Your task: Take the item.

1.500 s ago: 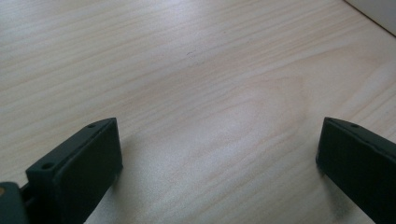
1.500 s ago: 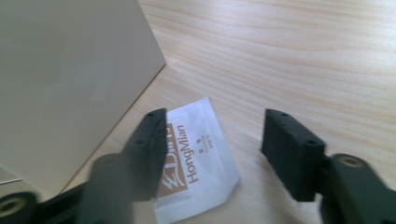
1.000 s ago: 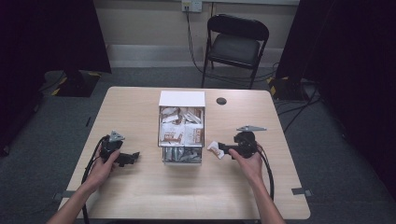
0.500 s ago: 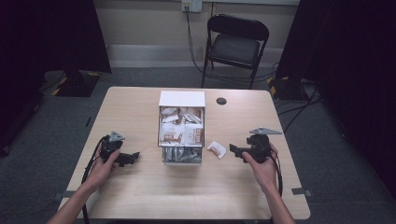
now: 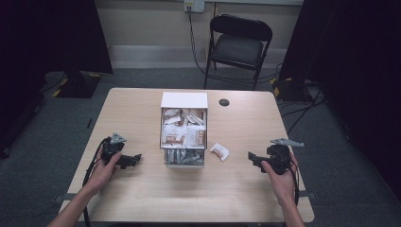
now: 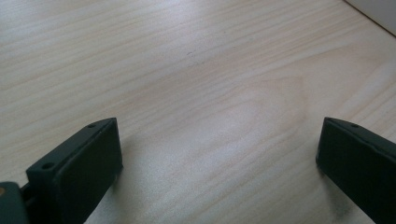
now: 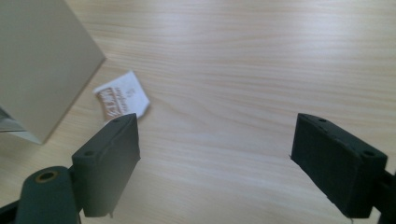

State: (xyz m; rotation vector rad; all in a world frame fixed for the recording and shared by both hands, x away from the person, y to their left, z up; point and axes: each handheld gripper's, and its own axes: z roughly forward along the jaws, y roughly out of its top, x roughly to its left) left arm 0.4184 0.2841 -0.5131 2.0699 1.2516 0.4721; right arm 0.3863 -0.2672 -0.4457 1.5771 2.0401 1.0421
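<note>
Judging progress: one packet [image 5: 219,151] is laid beside the box [image 5: 184,100]; many remain inside. Both grippers [image 5: 250,156] are spread wide, empty.

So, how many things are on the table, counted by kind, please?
Claws: 2, left claw and right claw
White box of packets: 1
Loose packet: 1
Black round disc: 1
Total: 5
</note>
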